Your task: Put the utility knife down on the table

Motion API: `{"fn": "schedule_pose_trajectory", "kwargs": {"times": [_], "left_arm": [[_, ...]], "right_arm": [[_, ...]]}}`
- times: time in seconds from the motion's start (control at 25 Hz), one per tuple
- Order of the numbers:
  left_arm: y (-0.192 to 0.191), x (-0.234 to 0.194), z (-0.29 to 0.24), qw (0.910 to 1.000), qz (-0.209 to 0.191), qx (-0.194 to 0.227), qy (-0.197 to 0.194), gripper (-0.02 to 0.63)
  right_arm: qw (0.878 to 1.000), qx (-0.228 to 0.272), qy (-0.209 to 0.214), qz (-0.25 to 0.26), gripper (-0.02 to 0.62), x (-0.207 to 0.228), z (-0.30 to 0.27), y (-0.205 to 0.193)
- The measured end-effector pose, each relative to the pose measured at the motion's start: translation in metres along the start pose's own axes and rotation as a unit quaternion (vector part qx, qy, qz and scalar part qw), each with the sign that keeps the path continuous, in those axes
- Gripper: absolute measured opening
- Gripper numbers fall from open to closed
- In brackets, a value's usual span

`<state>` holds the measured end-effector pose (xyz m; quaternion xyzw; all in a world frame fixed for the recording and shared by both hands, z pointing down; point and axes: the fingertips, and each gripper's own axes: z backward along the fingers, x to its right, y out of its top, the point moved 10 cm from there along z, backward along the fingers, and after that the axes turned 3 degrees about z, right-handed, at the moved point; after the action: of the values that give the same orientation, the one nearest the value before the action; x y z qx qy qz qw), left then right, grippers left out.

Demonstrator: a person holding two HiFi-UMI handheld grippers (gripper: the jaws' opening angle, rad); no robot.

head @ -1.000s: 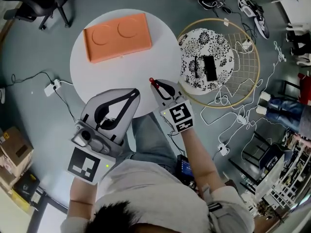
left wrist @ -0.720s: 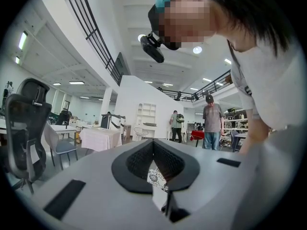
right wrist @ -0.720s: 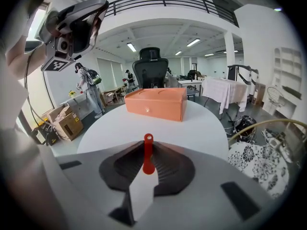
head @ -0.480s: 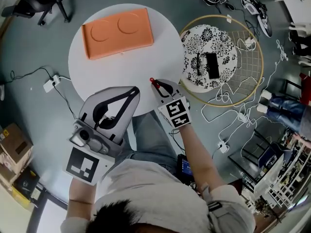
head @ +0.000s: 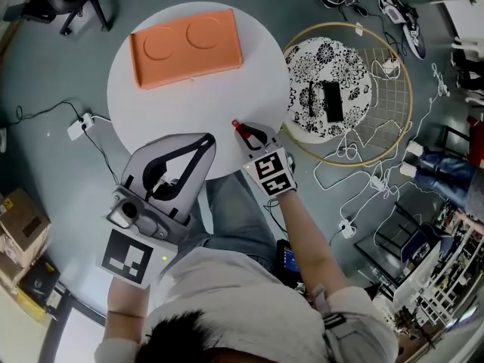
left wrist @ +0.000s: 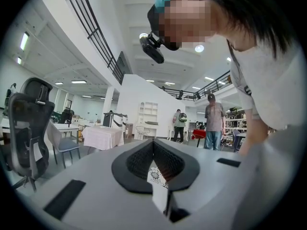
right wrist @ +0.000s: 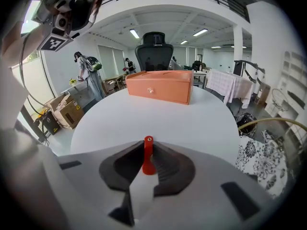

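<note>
A red utility knife (head: 237, 126) is clamped in my right gripper (head: 249, 136), and its red end sticks out past the jaws. The gripper hovers over the near right edge of the round white table (head: 174, 100). In the right gripper view the knife (right wrist: 148, 158) stands between the shut jaws of the right gripper (right wrist: 147, 150), pointing across the table (right wrist: 192, 123). My left gripper (head: 203, 141) hangs at the table's near edge, left of the right one. In the left gripper view the left gripper (left wrist: 153, 142) points up and away with its jaws meeting on nothing.
An orange box (head: 187, 45) lies at the table's far side, also seen as the orange box (right wrist: 160, 91). To the right a patterned round stool (head: 321, 66) carries a black phone (head: 330, 101) inside a wire hoop (head: 404, 97). Cables cover the floor; an office chair (head: 68, 6) stands at far left.
Hardly anything: the head view shifted a little, and both grippers stay where they were. The knife remains clamped in the right gripper.
</note>
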<state>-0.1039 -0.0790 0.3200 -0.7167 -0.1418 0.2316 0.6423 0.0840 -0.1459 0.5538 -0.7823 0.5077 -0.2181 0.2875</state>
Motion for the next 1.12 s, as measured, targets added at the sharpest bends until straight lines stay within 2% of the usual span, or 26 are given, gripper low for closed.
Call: {"fn": "schedule_pose_trajectory", "kwargs": {"times": [0.28,0.52,0.76,0.92,1.12], "left_arm": [[0.001,0.003,0.005,1.0000,-0.003,0.000,0.001,0.009],[0.003,0.004,0.012,1.0000,-0.008,0.006,-0.002,0.009],[0.009,0.004,0.018,0.9997,-0.014,0.015,-0.015,0.011],[0.016,0.015,0.023,0.9990,-0.024,0.022,-0.032,0.011],[0.027,0.012,0.028,0.9973,-0.033,0.031,-0.059,0.011]], "right_arm": [[1.000,-0.003,0.004,-0.002,0.061,-0.001,0.001,0.001],[1.000,0.017,-0.003,0.001,0.061,-0.006,0.007,0.011],[0.998,0.064,-0.023,-0.013,0.011,-0.009,0.022,0.032],[0.994,0.100,-0.036,-0.028,0.011,-0.017,0.047,0.041],[0.985,0.156,-0.054,-0.040,0.009,-0.032,0.075,0.070]]}}
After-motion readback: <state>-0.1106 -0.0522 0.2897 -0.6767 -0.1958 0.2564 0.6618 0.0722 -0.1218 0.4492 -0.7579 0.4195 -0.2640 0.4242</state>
